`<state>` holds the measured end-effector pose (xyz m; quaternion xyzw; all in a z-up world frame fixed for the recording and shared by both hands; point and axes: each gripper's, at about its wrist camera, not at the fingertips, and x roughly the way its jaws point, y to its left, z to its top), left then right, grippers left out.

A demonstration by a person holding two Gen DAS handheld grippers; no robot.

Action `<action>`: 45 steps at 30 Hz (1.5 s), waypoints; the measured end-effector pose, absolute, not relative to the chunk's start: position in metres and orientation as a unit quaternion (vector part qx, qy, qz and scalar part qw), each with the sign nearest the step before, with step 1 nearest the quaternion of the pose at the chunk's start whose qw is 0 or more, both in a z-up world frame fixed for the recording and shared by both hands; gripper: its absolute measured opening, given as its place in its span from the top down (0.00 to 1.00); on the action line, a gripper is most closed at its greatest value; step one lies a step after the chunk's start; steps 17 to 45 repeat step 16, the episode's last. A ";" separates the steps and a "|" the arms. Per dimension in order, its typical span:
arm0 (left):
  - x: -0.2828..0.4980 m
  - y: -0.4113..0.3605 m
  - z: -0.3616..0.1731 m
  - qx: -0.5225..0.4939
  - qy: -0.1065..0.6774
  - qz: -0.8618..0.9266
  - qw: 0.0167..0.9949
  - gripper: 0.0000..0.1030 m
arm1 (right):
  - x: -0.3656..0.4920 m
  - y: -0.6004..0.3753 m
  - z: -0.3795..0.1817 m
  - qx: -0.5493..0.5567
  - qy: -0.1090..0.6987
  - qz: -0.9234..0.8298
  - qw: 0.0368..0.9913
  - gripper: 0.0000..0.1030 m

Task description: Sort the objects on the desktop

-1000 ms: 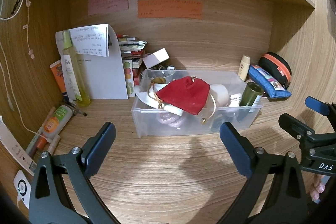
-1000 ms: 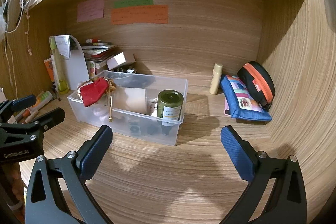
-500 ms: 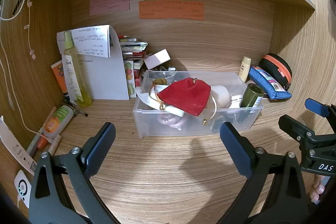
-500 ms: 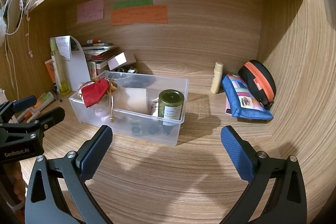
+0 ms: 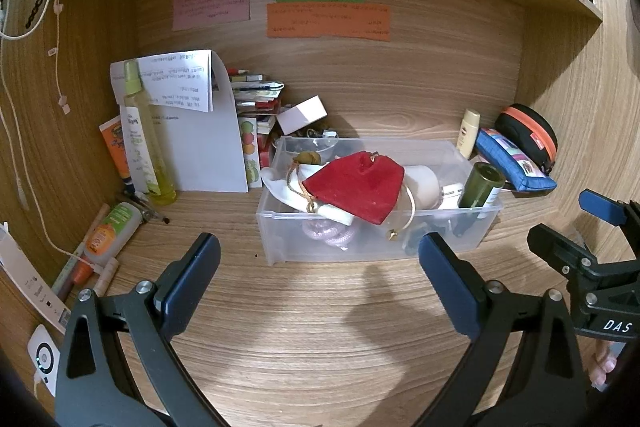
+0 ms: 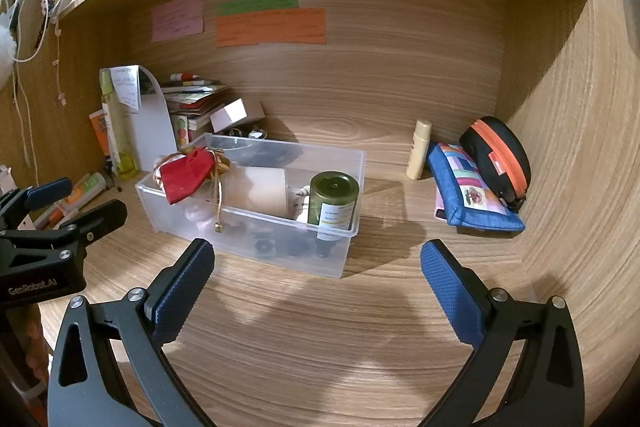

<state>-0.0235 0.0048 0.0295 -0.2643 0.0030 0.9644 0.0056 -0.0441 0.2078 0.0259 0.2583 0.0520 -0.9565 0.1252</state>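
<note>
little is changed since the earlier frames: both views are drawn back slightly. left tool [image 5: 318, 259] and right tool [image 6: 316, 269] are held wide open, empty. clear bin [image 5: 280, 227] lies ahead, long axis crosswise, nearer the left tool.

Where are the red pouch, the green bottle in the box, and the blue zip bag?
red pouch [image 5: 356, 187], left wrist view, middle of its cloth face
green bottle [image 6: 335, 187], right wrist view, on its round cap
blue zip bag [image 6: 470, 193], right wrist view, on its patchwork front

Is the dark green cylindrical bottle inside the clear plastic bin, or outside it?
Inside. The dark green cylindrical bottle leans in a corner of the clear plastic bin, its top above the rim, its lower end showing through the wall.
</note>
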 end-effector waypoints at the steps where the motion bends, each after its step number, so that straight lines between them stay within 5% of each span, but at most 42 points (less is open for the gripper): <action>1: -0.023 0.005 0.030 -0.263 0.003 0.965 0.004 0.02 | -0.044 0.208 0.026 0.258 0.052 -0.956 0.125 0.00; 45: -0.023 0.008 0.029 -0.255 0.003 0.967 -0.004 0.02 | -0.045 0.205 0.023 0.264 0.053 -0.955 0.129 0.00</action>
